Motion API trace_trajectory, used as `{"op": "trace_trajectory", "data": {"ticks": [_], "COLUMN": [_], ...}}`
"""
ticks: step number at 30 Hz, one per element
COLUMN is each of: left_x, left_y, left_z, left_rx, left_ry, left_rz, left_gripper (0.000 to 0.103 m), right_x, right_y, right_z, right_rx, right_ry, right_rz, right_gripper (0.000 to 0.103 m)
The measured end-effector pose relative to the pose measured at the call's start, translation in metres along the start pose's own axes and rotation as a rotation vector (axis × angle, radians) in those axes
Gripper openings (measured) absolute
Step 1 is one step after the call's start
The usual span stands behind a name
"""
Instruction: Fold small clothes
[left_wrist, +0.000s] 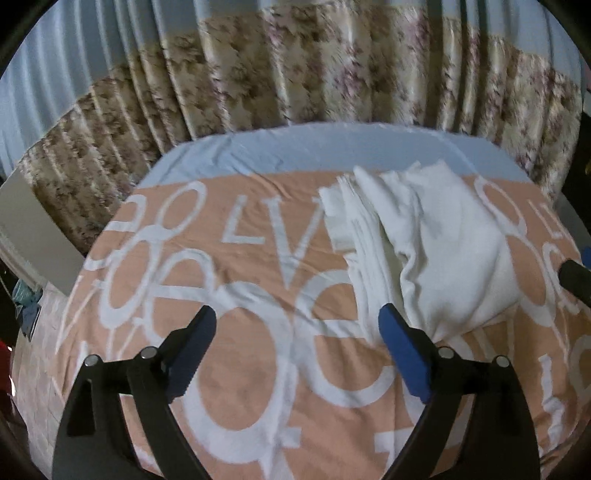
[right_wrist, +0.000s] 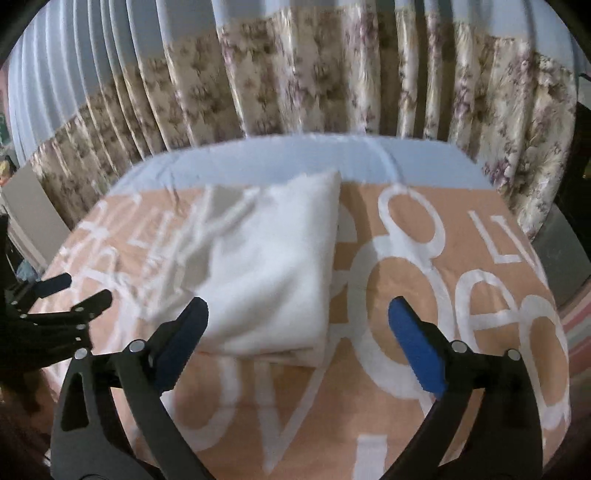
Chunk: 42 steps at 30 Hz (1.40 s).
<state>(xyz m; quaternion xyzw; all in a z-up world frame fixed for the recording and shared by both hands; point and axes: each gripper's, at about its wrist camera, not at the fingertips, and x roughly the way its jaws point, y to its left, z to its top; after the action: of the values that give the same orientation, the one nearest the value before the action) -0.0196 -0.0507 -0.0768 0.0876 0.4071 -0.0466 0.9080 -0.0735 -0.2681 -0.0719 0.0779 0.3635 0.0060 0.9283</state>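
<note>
A white folded garment (left_wrist: 436, 251) lies on a peach bedspread (left_wrist: 258, 369) with big white letters. In the left wrist view it sits to the right, its near edge just beyond my right fingertip. My left gripper (left_wrist: 297, 321) is open and empty above the bedspread. In the right wrist view the garment (right_wrist: 273, 273) lies folded flat, left of centre, its near edge between my fingers. My right gripper (right_wrist: 297, 312) is open and empty above it. My left gripper (right_wrist: 79, 293) also shows at the left edge of that view.
A floral curtain (left_wrist: 295, 74) hangs close behind the bed. A light blue sheet (left_wrist: 295, 147) covers the far strip of the bed. The bed edge drops to a tiled floor (left_wrist: 33, 332) on the left. A tip of the right gripper (left_wrist: 576, 280) shows at right.
</note>
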Motion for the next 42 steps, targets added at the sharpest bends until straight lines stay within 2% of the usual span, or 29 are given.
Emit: {"op": "trace_trajectory", "data": {"ticks": [6, 12, 16, 24, 31, 42], "left_x": [-0.036, -0.075, -0.094, -0.115, -0.128, -0.135], "left_y": [0.013, 0.021, 0.02, 0.018, 0.011, 0.017], "left_z": [0.003, 0.003, 0.005, 0.002, -0.002, 0.005], "left_rx": [-0.044, -0.074, -0.066, -0.04, -0.01, -0.038], "left_ry": [-0.045, -0.107, -0.128, -0.158, -0.18, -0.206], "left_rz": [0.016, 0.022, 0.044, 0.054, 0.028, 0.028], "left_gripper": [0.091, 0.092, 0.094, 0.095, 0.096, 0.099], "right_x": [-0.037, -0.06, -0.073, -0.095, -0.108, -0.107], "right_y": [0.024, 0.029, 0.033, 0.036, 0.039, 0.046], "right_z": [0.001, -0.001, -0.002, 0.002, 0.003, 0.006], "right_rx": [0.008, 0.046, 0.024, 0.025, 0.032, 0.016], "right_ry": [-0.04, -0.036, -0.054, -0.086, -0.127, -0.126], "right_rz": [-0.007, -0.099, -0.141, -0.176, -0.184, -0.208], "right_gripper": [0.1, 0.1, 0.1, 0.1, 0.1, 0.1]}}
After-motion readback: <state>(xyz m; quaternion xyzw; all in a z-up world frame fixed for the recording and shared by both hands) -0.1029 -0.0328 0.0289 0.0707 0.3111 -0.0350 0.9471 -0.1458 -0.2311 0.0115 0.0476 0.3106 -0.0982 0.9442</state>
